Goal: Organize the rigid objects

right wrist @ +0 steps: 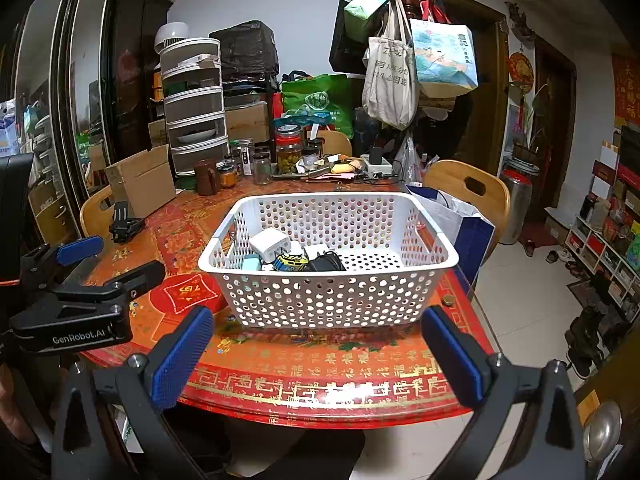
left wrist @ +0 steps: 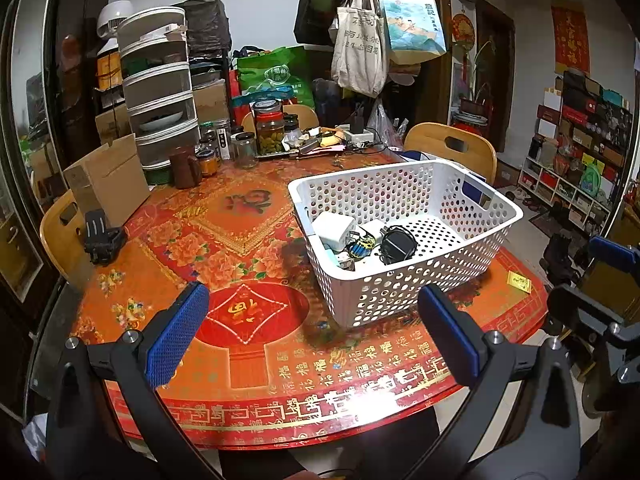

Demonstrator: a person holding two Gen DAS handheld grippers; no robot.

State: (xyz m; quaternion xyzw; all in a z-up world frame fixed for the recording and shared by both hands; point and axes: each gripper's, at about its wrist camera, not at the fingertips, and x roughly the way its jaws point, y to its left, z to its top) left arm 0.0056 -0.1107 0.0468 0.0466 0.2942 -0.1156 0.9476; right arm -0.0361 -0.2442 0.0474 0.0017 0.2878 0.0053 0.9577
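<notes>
now our left gripper hangs spread and empty; the white basket on the red table holds a white charger, a striped toy and a black adapter; our right gripper gapes too.

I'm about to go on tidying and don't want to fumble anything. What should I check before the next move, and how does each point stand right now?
1. Left gripper empty, jaws open: ok.
2. Right gripper empty, jaws open: ok.
3. White perforated plastic basket upright on the red patterned round table: ok.
4. Room left in the basket: ok; the white charger block, the black cabled adapter and the other small items crowd its left end only.
5. Loose pieces left outside: not ok; a small yellow card and a round coin-like piece lie on the table beside the basket.
</notes>
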